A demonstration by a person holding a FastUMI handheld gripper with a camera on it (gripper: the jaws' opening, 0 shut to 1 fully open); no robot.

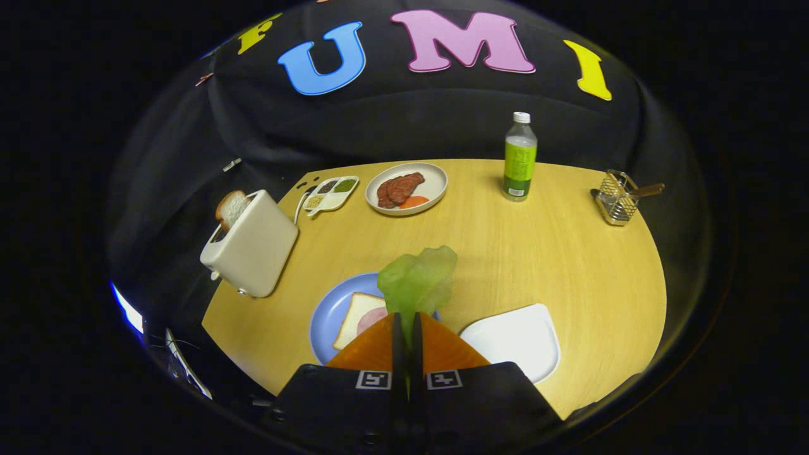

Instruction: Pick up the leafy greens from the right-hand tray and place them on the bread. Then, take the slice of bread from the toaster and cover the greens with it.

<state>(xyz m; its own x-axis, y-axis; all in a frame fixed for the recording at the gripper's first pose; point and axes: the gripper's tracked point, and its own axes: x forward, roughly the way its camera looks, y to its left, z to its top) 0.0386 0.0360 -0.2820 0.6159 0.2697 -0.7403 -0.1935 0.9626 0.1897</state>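
The leafy greens are a pale, translucent, ruffled leaf held upright between the two fingers of the gripper, which are drawn together to a narrow slit and press on the leaf's lower end from both sides. The leaf stands above the table, over the near-right edge of the blue plate. On that round plate lies a square slice of bread with a pink round slice on it (largely hidden behind the fingers and the leaf). Just to the right of the fingers sits a white tray with rounded corners, smooth and bare. Further left stands a cream, glossy toaster, tilted by the lens, with a slice of bread projecting from its slot. Beyond it lie a small divided dish of seasonings and a pale round plate holding dark meat slices and an orange piece. A clear bottle with a green label stands upright further right, and a wire basket with a wooden handle sits at the far right edge of the light wood-grain surface.
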